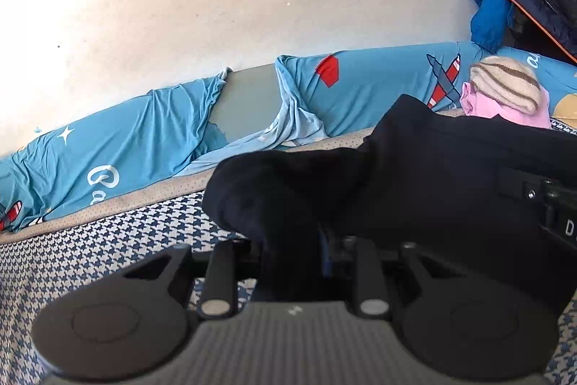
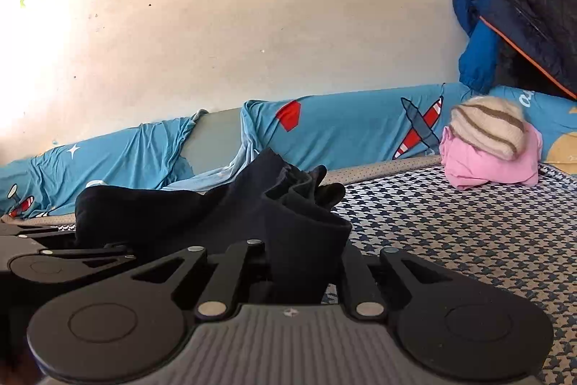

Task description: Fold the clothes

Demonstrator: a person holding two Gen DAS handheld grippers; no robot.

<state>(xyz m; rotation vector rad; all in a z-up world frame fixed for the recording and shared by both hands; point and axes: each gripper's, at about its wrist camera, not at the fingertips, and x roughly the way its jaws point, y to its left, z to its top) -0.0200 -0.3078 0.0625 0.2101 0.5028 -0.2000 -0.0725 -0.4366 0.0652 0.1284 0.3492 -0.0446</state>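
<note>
- The bed's houndstooth cover is the work surface, with a blue airplane-print sheet bunched along the wall behind it.
- The dark garment hangs lifted just above that cover, strung between the two tools, and sags in the middle.
- Its long axis runs side to side across the bed, roughly parallel to the wall. One bunched end points toward the folded pink garment, with a striped knit hat sitting on top of it.
- The left gripper is clenched on a thick wad of the dark cloth, which spills over its jaws.
- The right gripper is likewise clamped on a fold of the same cloth, with crumpled edges standing up past the jaws.
- To do this step well, I'd judge both hands should travel together and keep the span taut and level, so the edge lands straight.
- The cloth should be laid down before either grip loosens; letting one side dip would skew the crease.
</note>
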